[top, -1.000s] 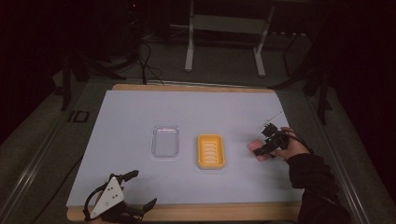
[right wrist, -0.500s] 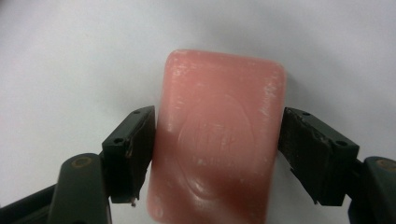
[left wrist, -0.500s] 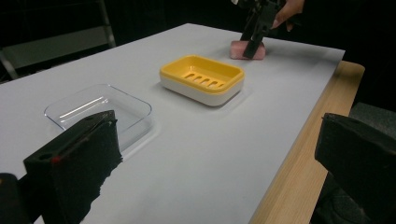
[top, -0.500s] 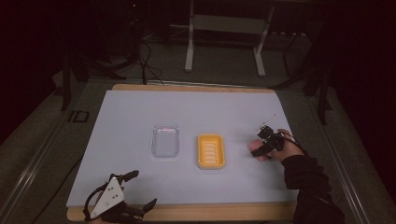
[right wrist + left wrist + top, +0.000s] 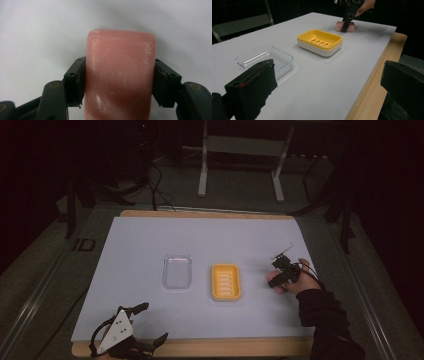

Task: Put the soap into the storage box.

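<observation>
Right gripper [image 5: 278,279] lower (onto soap [image 5: 120,80])

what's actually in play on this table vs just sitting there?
In play:
- pink soap bar, right tool shut on its two sides
- yellow soap dish, nearest likely drop spot

Just sitting there:
- clear plastic tray, empty
- left tool, open, at the table's near edge

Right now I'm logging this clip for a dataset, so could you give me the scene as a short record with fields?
surface: white table
soap: pink bar, on the table to the right of the dish
dish: yellow, slotted, empty, mid-table
tray: clear, empty, left of the dish
right claw: jaws on both sides of the soap
left claw: open, at the near edge, holding nothing
</observation>
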`<state>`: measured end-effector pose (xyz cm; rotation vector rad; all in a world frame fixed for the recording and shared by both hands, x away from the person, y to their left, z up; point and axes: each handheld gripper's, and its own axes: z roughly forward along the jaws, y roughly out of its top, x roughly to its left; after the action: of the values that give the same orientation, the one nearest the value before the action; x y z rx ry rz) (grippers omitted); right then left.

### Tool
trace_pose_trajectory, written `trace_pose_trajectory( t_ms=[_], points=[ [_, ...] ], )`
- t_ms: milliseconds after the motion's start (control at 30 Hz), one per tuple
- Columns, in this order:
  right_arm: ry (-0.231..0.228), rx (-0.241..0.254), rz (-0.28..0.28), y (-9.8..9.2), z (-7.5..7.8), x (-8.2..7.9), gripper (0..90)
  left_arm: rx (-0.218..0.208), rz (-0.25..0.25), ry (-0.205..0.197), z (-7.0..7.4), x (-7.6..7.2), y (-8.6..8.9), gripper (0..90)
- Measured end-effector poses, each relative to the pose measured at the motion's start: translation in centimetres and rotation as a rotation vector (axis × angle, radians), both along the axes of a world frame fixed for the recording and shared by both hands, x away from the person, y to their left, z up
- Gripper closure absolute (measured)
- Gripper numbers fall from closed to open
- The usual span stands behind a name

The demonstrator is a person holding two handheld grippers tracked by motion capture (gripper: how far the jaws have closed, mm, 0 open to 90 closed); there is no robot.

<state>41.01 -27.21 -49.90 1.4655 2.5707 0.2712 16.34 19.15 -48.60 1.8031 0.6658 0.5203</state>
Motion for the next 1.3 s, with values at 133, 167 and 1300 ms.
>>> trace_pose_trajectory(
  t_ms=[133, 167, 1300],
  points=[
    [0.037, 0.006, -0.124, 0.5, 0.5, 0.1, 37.2, 0.0, 0.0, 0.0, 0.0, 0.0, 0.0, 0.6],
    [0.047, 0.009, -0.152, 0.5, 0.6, 0.1, 37.2, -0.001, -0.001, 0.0, 0.0, 0.0, 0.0, 0.5],
    [-0.036, 0.088, -0.29, 7.0, 7.6, -2.4, 37.2, 0.002, 0.002, 0.009, -0.1, 0.4, -0.1, 0.6]
  ],
)
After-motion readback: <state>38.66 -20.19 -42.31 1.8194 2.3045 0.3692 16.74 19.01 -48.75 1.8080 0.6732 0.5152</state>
